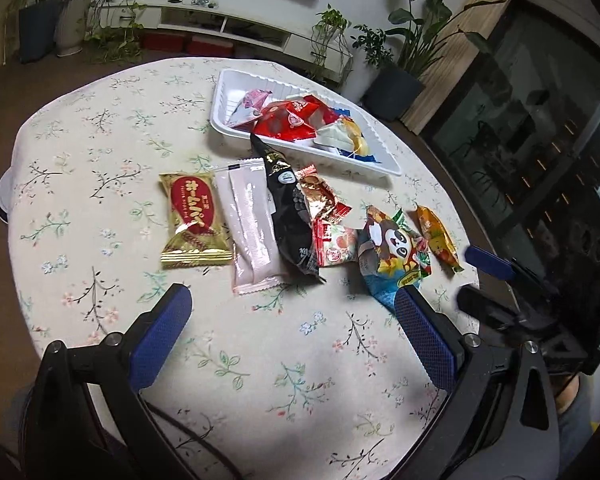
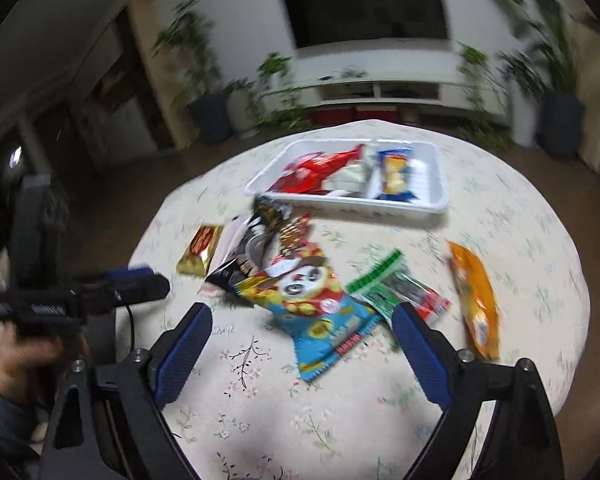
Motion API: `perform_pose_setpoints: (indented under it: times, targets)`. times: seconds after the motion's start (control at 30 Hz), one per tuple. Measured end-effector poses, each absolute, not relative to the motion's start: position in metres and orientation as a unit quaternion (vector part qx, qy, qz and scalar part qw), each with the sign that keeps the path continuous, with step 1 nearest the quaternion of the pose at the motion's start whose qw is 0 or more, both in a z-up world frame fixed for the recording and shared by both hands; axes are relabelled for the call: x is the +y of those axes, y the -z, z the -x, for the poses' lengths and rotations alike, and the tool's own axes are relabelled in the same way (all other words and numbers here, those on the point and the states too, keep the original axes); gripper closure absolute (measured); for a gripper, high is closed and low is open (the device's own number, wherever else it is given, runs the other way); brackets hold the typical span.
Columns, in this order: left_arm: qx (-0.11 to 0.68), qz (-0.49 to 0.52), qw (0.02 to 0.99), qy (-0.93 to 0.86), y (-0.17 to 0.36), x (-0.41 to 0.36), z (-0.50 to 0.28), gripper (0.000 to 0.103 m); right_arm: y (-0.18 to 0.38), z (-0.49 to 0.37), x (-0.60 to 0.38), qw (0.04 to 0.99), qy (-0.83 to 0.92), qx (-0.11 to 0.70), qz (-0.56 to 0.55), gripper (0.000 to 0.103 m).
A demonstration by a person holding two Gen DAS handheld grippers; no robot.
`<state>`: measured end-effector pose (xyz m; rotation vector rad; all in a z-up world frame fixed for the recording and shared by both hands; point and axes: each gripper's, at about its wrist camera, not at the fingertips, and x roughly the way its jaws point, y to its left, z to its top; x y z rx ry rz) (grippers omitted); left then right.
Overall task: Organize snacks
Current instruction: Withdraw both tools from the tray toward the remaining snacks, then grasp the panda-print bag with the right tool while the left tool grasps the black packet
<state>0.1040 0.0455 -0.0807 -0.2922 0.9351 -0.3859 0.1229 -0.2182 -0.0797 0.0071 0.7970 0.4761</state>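
The snacks lie in a loose row on the flowery tablecloth (image 1: 100, 184), just ahead of both grippers. The panda packet (image 2: 312, 300) sits right in front of the right gripper (image 2: 300, 344), whose blue fingers are spread wide and hold nothing. The gold and red packet (image 1: 194, 222), the pink packet (image 1: 250, 226) and the black packet (image 1: 290, 216) lie ahead of the left gripper (image 1: 292, 332), also spread wide and holding nothing. Farther ahead, the white tray (image 1: 236, 84) has a few snacks in it.
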Motion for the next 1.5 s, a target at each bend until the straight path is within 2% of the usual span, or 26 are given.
perform_pose_setpoints:
  times: [0.13, 0.63, 0.7, 1.03, 1.2, 1.27, 1.43, 1.5]
  targets:
    - [0.45, 0.143, 0.861, 0.189, 0.079, 0.05, -0.1, 0.0, 0.094, -0.139, -0.203, 0.882, -0.231, 0.408, 0.046, 0.017]
    - [0.453, 0.144, 0.857, 0.198, 0.079, 0.053, -0.103, 0.001, 0.126, -0.178, -0.185, 0.845, -0.245, 0.463, 0.113, 0.031]
    - [0.454, 0.143, 0.857, 0.197, 0.08, 0.053, -0.105, 0.001, 0.129, -0.181, -0.185, 0.841, -0.248, 0.468, 0.111, 0.041]
    - [0.45, 0.123, 0.863, 0.192, 0.071, 0.045, -0.123, 0.003, 0.123, -0.175, -0.199, 0.844, -0.259, 0.468, 0.03, 0.058]
    - [0.458, 0.102, 0.86, 0.2, 0.068, 0.025, -0.147, 0.016, 0.109, -0.157, -0.21, 0.857, -0.258, 0.445, -0.023, 0.058]
    - [0.464, 0.097, 0.856, 0.206, 0.069, 0.017, -0.156, 0.034, 0.106, -0.149, -0.215, 0.86, -0.255, 0.44, -0.039, 0.058]
    - [0.488, 0.082, 0.839, 0.227, 0.076, -0.007, -0.182, 0.062, 0.108, -0.138, -0.229, 0.862, -0.24, 0.44, -0.077, 0.058]
    - [0.498, 0.068, 0.835, 0.223, 0.081, -0.016, -0.19, 0.062, 0.109, -0.136, -0.231, 0.862, -0.239, 0.44, -0.084, 0.058]
